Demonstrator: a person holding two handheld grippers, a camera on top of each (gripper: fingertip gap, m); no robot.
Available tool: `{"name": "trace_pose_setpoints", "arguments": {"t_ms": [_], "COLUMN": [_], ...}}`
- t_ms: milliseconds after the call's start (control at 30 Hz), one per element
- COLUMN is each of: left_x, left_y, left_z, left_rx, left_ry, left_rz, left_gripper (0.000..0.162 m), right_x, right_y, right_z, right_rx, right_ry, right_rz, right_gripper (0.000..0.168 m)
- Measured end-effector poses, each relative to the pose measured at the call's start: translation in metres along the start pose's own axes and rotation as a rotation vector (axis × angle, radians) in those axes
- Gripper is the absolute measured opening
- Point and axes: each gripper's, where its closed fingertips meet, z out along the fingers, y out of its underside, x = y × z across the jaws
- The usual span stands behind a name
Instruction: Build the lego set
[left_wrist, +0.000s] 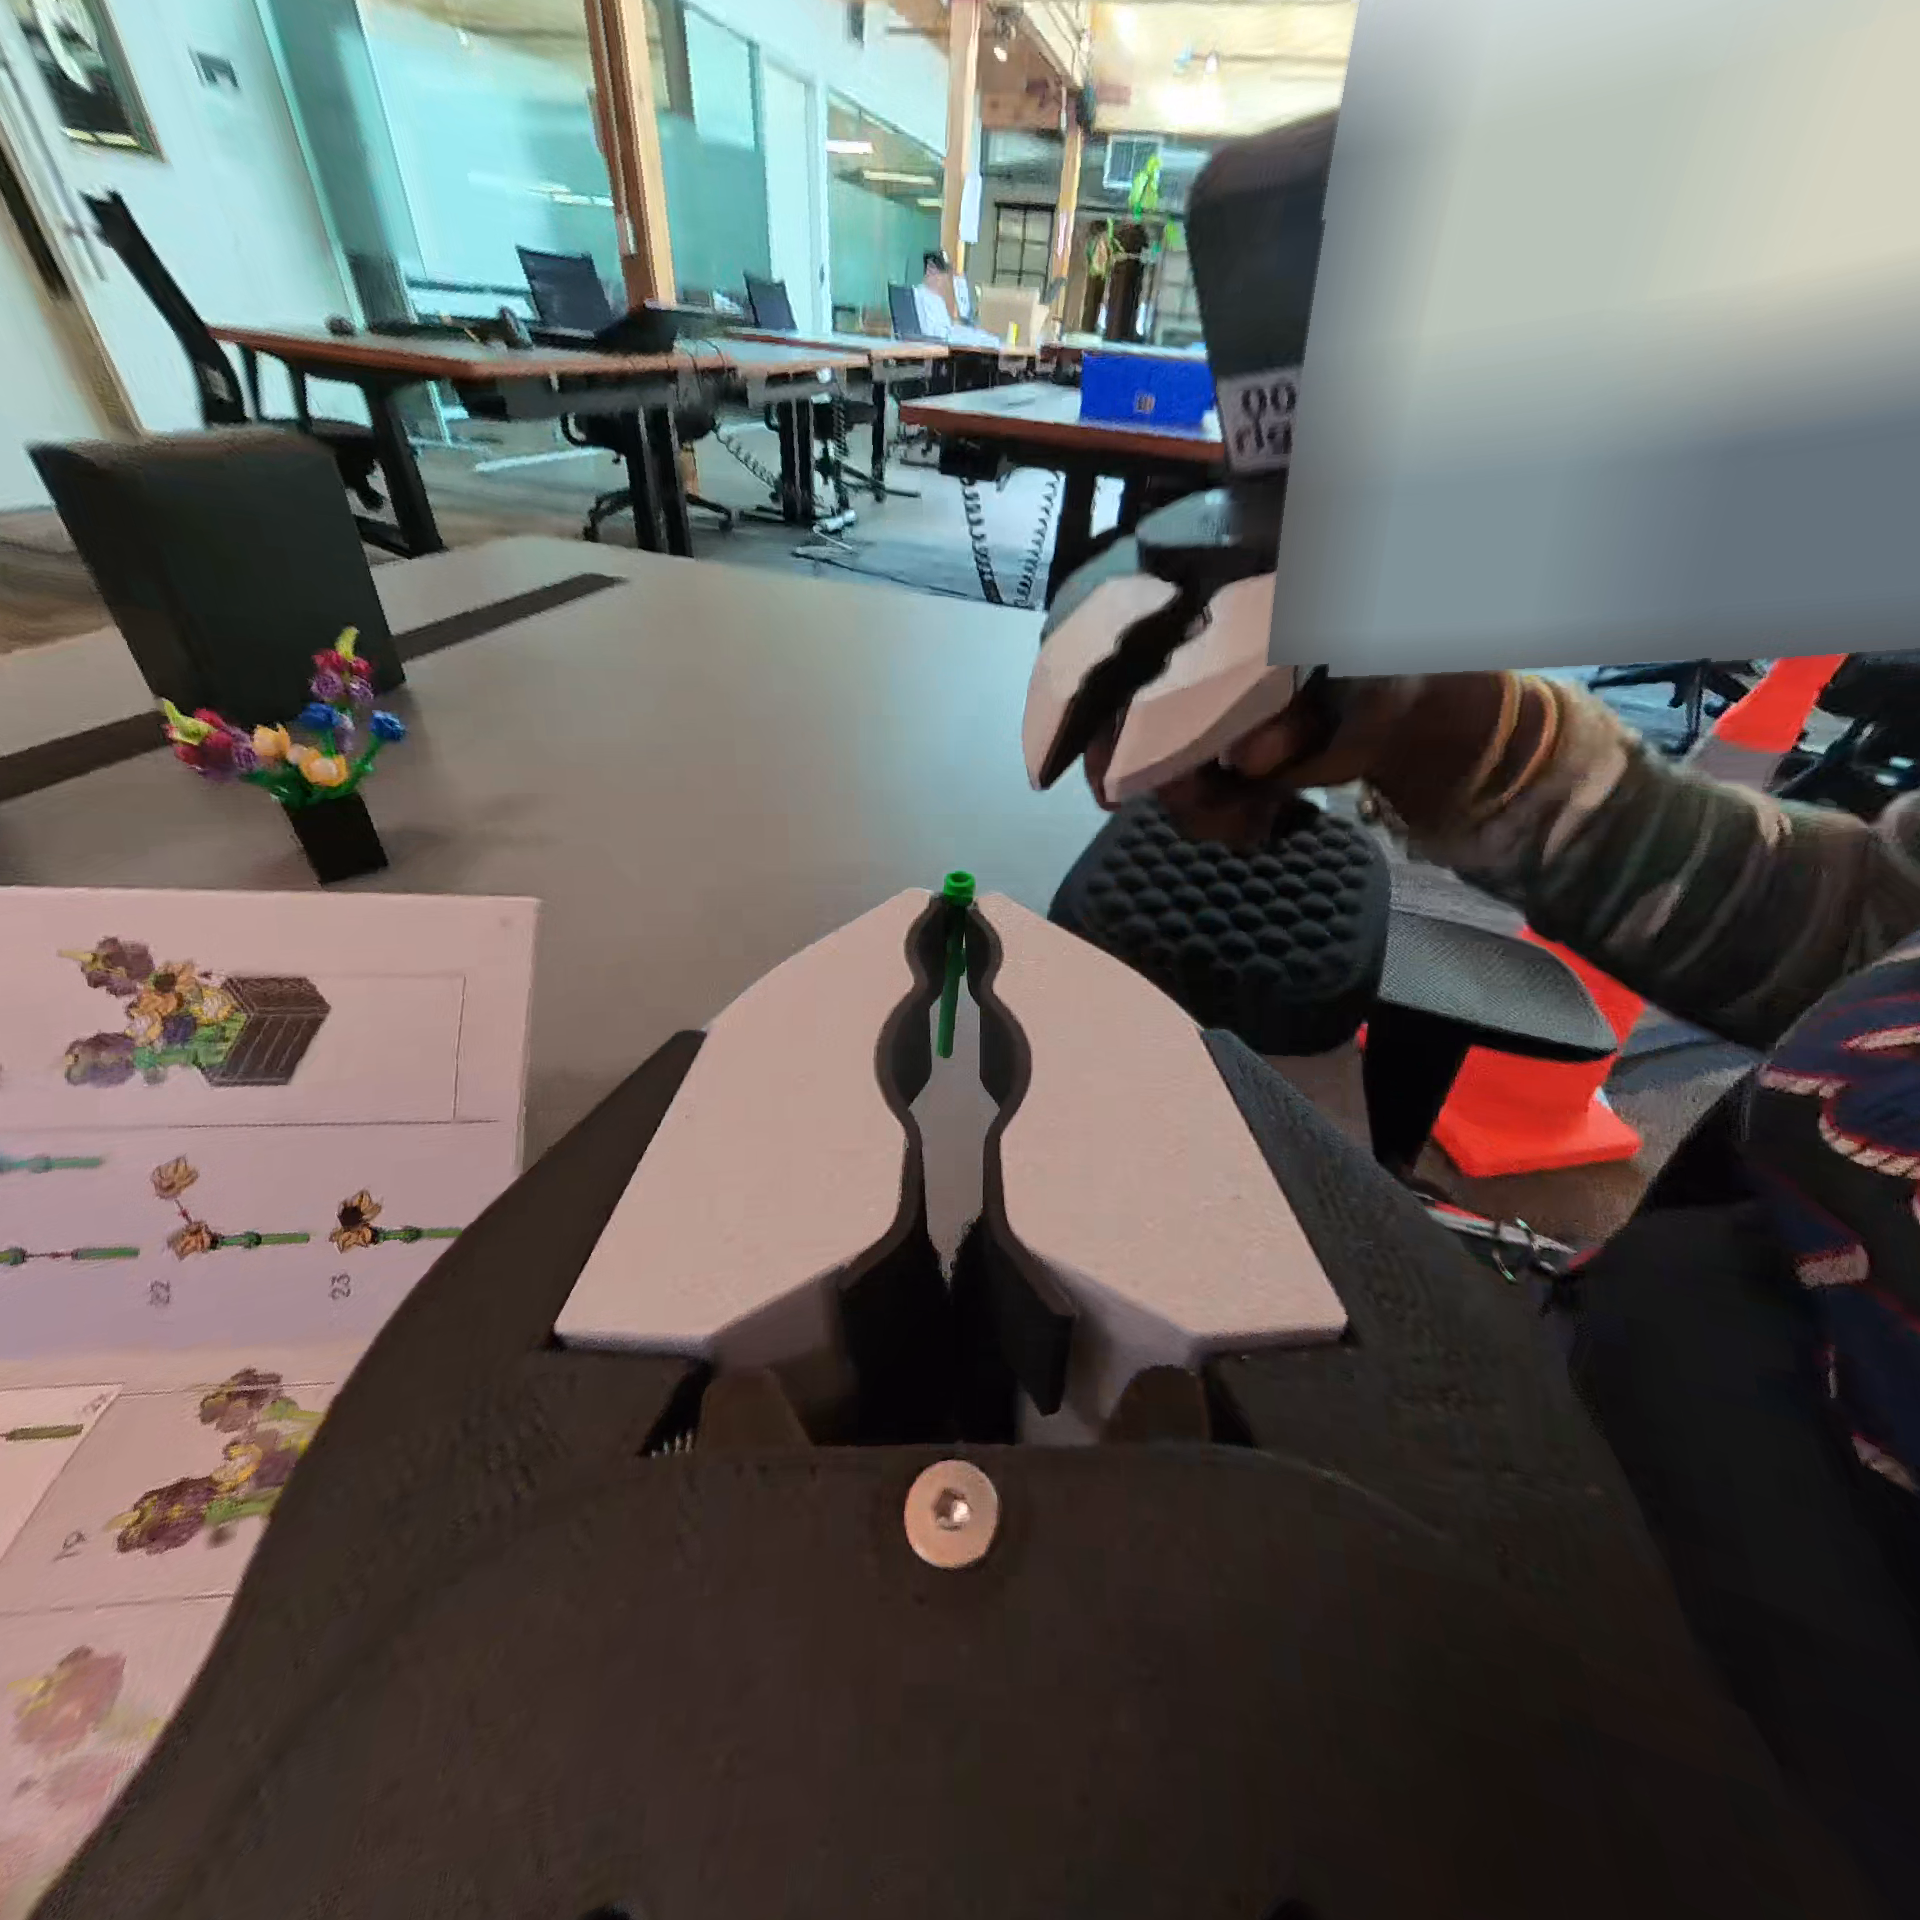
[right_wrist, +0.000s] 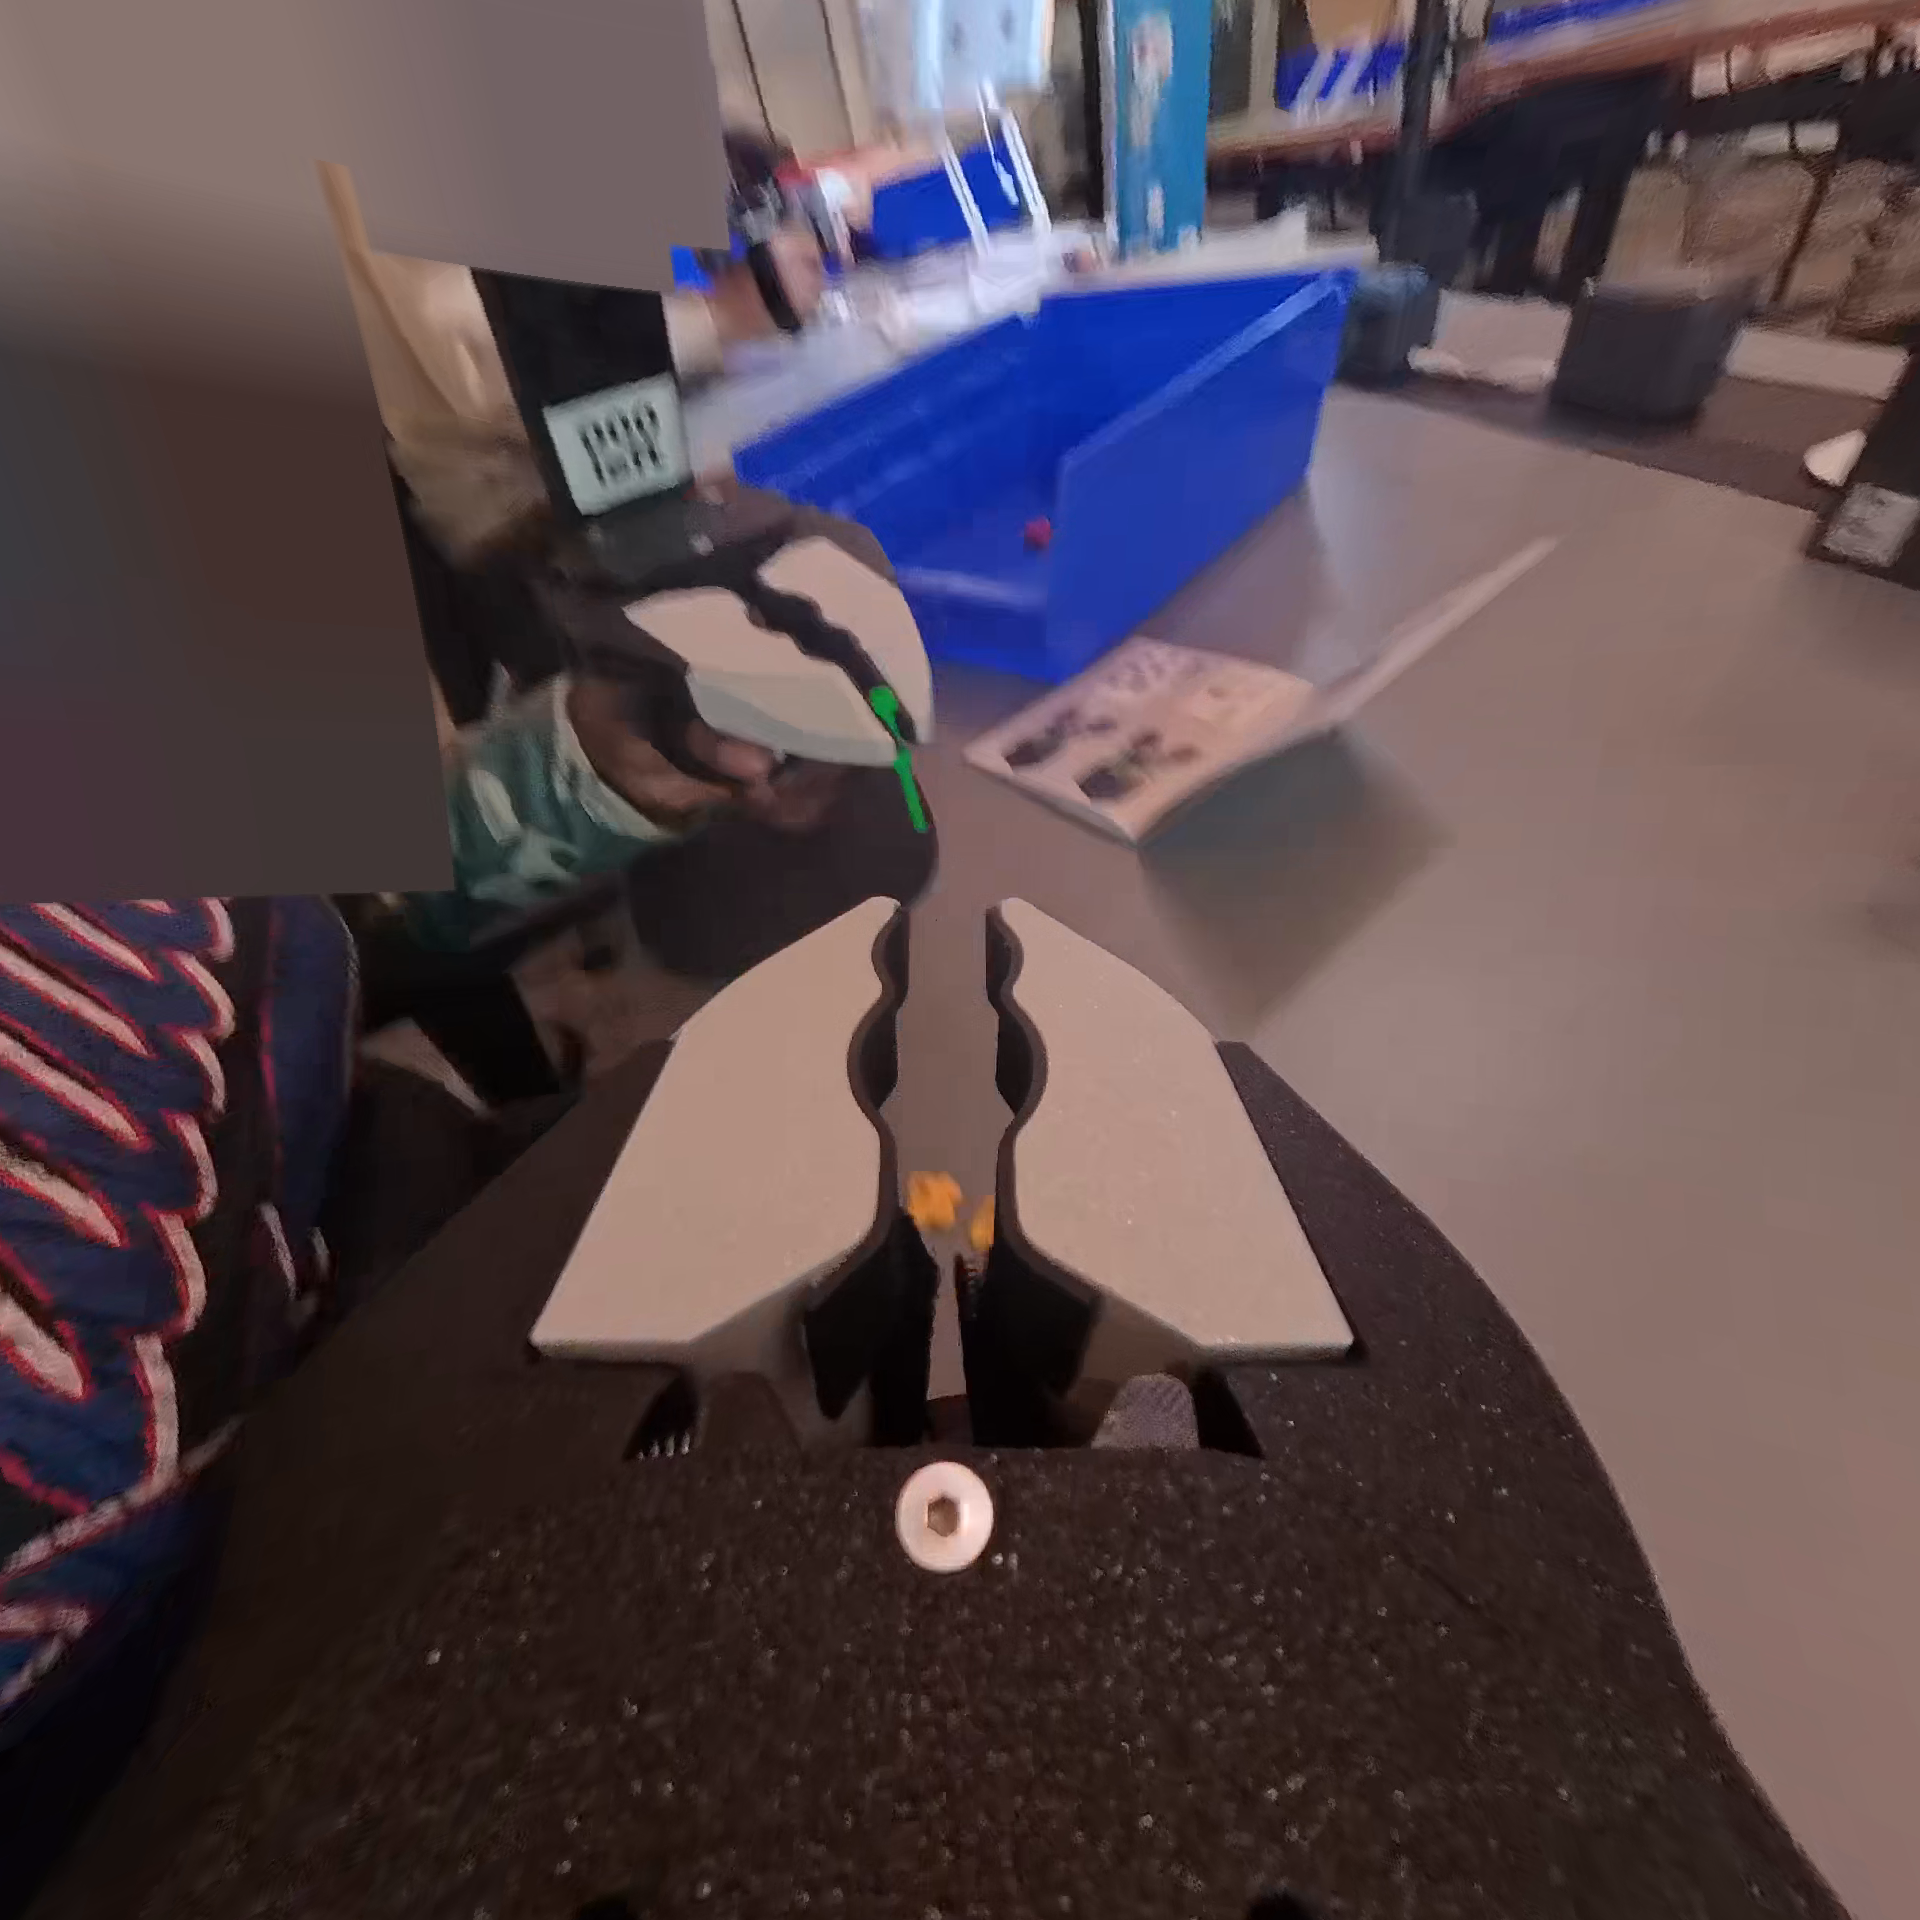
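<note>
Your left tool (left_wrist: 958, 914) has its tips pinched on a thin green stem (left_wrist: 951, 987); right tool (right_wrist: 943, 914) slightly open, empty.
Stem's featherlight, skinny and probably bendy, so hold it near the knob end and go easy.

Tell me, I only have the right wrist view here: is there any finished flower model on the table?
Observer: Yes. The left wrist view shows a colourful flower bouquet upright in a black vase, just beyond the instruction booklet.
Operator: My view of that booklet is blurred. What do the open pages show?
Observer: Drawings of flower heads going onto green stems, plus bouquets, one in a dark slatted pot.
</note>
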Motion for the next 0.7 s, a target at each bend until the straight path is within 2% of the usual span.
{"name": "trace_pose_setpoints", "arguments": {"t_ms": [133, 200, 300, 500, 700], "left_x": [0.005, 0.007, 0.006, 0.005, 0.001], "left_y": [0.007, 0.007, 0.008, 0.012, 0.017], "left_z": [0.002, 0.002, 0.002, 0.005, 0.010], "left_rx": [-0.021, -0.017, -0.017, -0.046, -0.103], "left_ry": [0.043, 0.064, 0.070, 0.038, -0.095], "left_rz": [-0.004, -0.010, -0.020, 0.010, 0.167], "left_gripper": [0.004, 0.003, 0.003, 0.003, 0.003], "right_x": [0.004, 0.005, -0.003, -0.022, -0.012], "right_y": [0.037, 0.044, 0.039, -0.020, -0.007], "right_z": [-0.016, -0.014, -0.001, 0.028, 0.047], "right_rx": [-0.267, -0.312, -0.258, 0.079, -0.049], "right_ry": [0.019, 0.021, -0.016, -0.044, 0.084], "right_rz": [-0.074, -0.100, -0.094, -0.025, 0.013], "right_gripper": [0.015, 0.016, 0.016, 0.011, 0.010]}}
